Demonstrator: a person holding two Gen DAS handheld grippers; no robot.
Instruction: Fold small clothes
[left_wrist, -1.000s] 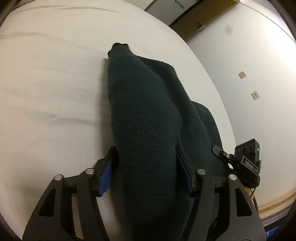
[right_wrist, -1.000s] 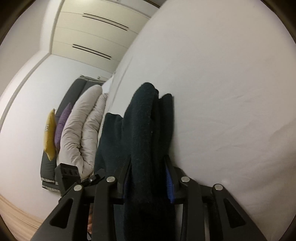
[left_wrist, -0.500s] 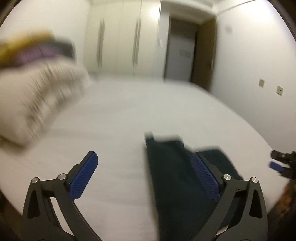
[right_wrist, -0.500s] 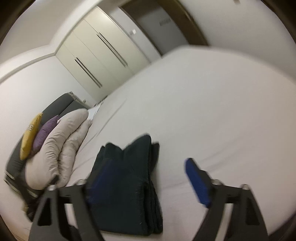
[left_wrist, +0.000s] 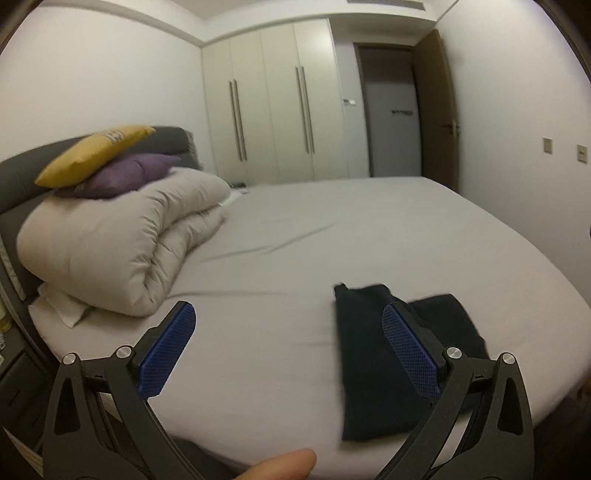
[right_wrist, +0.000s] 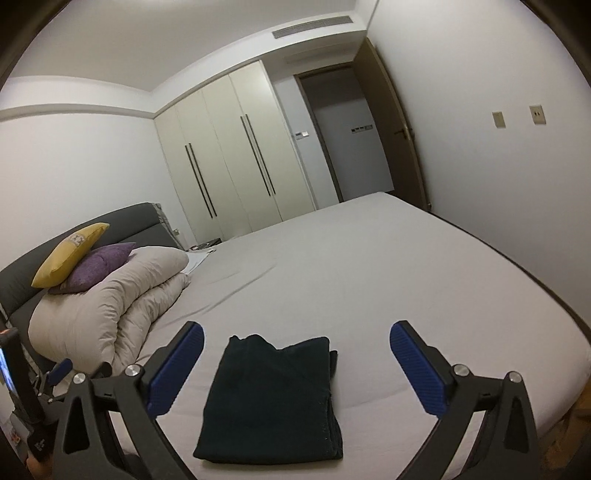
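The bed (right_wrist: 369, 266) filled both views, where a second earlier each camera had been pressed close over the mattress with dark cloth between its pads. The wardrobe (left_wrist: 273, 110) and the open door (left_wrist: 436, 110) now stood in sight beyond the far edge of the bed. A rolled beige duvet (left_wrist: 118, 243) lay at the headboard end, carrying a purple cushion (left_wrist: 122, 173) and a yellow cushion (left_wrist: 96, 151) on top of that.

The folded dark garment (right_wrist: 273, 398) lay flat on the sheet near the bed's near edge, released by both tools. The left hand-held gripper (left_wrist: 291, 350) stood at its widest, nothing between its blue pads; its right-hand pad overlapped the garment in the picture only. The right hand-held gripper (right_wrist: 295, 365) had its jaws opening toward full spread, clear of the cloth, which showed between them lower down on the bed.

The right wrist view showed the garment whole, as a neat oblong with stacked layers at its right edge, and part of the other tool at its lower left border. The left wrist view showed the garment partly hidden behind a pad, with a second fold protruding to the right, and a fingertip (left_wrist: 284, 465) at the bottom border.
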